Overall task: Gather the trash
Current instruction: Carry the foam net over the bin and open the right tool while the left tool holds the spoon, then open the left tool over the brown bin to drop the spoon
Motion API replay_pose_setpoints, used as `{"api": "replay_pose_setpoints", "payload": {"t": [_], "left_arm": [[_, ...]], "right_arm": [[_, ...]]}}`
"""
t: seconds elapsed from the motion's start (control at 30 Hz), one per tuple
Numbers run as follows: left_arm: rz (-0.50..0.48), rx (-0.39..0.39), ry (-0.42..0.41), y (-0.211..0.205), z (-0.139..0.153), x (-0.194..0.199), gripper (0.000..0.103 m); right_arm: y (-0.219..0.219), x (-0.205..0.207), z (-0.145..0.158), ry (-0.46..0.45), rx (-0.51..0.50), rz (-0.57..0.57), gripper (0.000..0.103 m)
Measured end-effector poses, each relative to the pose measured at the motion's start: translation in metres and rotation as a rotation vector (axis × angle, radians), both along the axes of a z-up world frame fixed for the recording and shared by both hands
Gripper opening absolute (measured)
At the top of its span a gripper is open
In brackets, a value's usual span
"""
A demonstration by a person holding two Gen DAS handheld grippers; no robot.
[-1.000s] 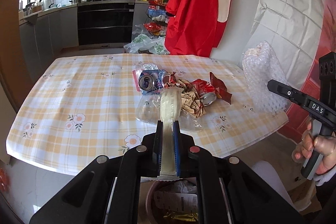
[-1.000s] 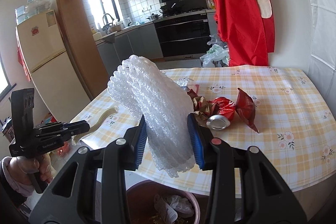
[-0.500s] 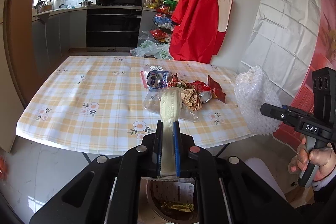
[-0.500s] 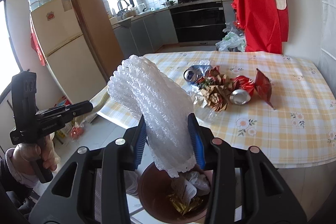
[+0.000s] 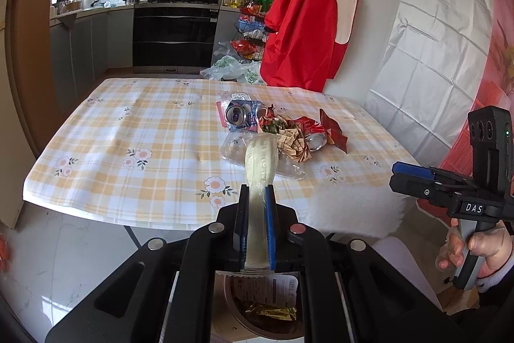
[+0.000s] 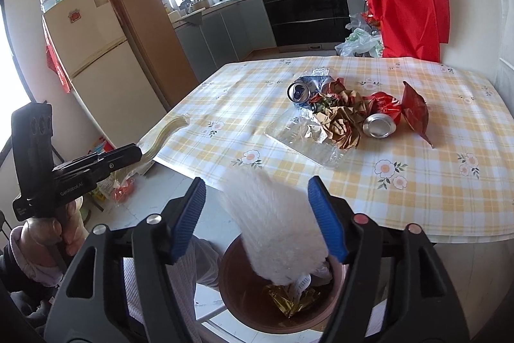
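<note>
My left gripper is shut on a cream plastic wrapper and holds it over a brown trash bin below the table edge. My right gripper is open; a white bubble wrap piece, blurred, drops between its spread jaws toward the same bin. On the checked tablecloth lies a pile of trash: a crushed blue can, a crushed red can, brown paper, a red wrapper and a clear plastic tray.
A red jacket hangs on the wall behind the table. The kitchen counter and oven stand beyond. A fridge is at the left. The bin holds gold foil and paper scraps.
My right gripper has opened and let go of the bubble wrap, which falls toward the bin. Both grippers have drawn back from the table to above the bin.
</note>
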State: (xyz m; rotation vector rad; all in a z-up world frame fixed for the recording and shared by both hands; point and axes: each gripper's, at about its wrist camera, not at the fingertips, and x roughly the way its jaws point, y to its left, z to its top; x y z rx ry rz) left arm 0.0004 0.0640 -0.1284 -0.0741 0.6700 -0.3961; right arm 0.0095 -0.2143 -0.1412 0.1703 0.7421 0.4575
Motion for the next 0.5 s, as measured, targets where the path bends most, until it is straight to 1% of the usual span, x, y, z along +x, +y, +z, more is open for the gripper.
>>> {"api": "replay_pose_setpoints", "payload": {"t": [0.07,0.2,0.3,0.5], "left_arm": [[-0.002,0.001,0.007,-0.001,-0.002,0.002,0.010],[-0.021,0.007,0.019,-0.008,-0.006,0.003,0.010],[-0.043,0.011,0.036,-0.015,-0.010,0.003,0.010],[-0.088,0.018,0.062,-0.029,-0.017,-0.003,0.010]], "right_arm": [[0.000,0.001,0.000,-0.005,-0.011,-0.005,0.074],[-0.007,0.002,0.005,-0.043,-0.032,-0.064,0.093],[-0.017,0.000,0.011,-0.074,-0.043,-0.126,0.094],[-0.042,-0.002,0.018,-0.105,-0.022,-0.199,0.094]]}}
